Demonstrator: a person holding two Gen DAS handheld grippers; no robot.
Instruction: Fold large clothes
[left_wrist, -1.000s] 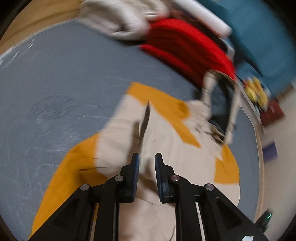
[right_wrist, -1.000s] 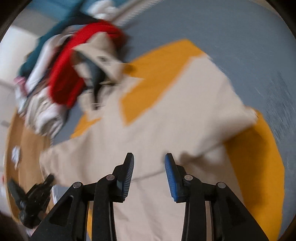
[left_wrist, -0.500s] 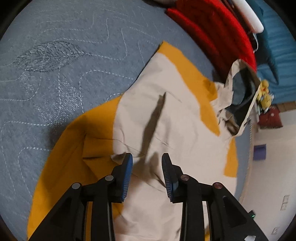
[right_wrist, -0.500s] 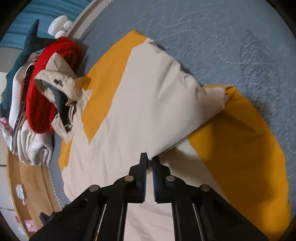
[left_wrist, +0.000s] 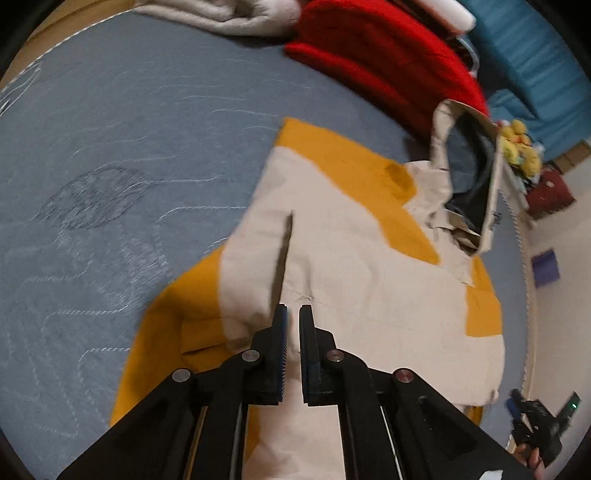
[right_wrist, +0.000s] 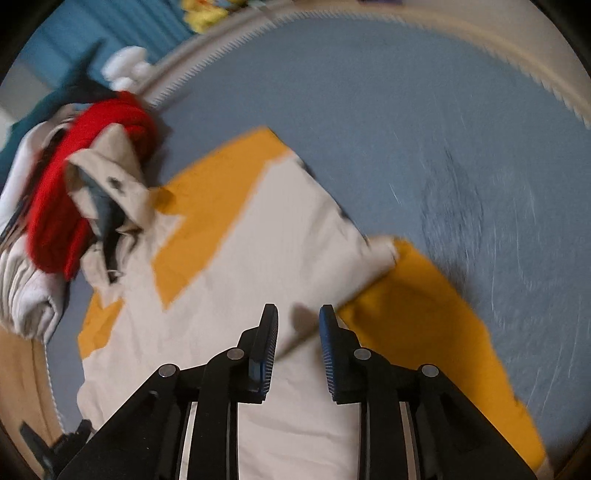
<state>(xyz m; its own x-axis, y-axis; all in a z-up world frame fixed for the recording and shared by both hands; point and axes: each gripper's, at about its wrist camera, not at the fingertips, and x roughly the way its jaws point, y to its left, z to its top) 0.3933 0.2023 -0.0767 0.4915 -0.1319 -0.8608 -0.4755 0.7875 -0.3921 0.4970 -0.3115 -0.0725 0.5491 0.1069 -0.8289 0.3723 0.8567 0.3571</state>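
A large cream and mustard-yellow jacket (left_wrist: 369, 280) lies spread on a blue-grey quilted surface (left_wrist: 129, 147), its hood (left_wrist: 469, 177) standing up at the far end. My left gripper (left_wrist: 291, 312) is low on the cream cloth, jaws nearly together, pinching a raised fold that runs up to its tips. In the right wrist view the same jacket (right_wrist: 229, 288) lies with one side folded over the yellow part. Above that folded edge hangs my right gripper (right_wrist: 298, 314), its jaws opening, with nothing pressed between the pads.
A red knit garment (left_wrist: 388, 66) and a pile of pale folded clothes (left_wrist: 229, 14) lie beyond the hood. A yellow plush toy (left_wrist: 517, 147) and teal bedding (left_wrist: 535, 55) are further back. The surface's corded edge (right_wrist: 332, 22) curves round the far side.
My left gripper has sunk onto the cream cloth and closed from a wider gap. My right gripper closed at the folded edge, then opened and rose away from it.
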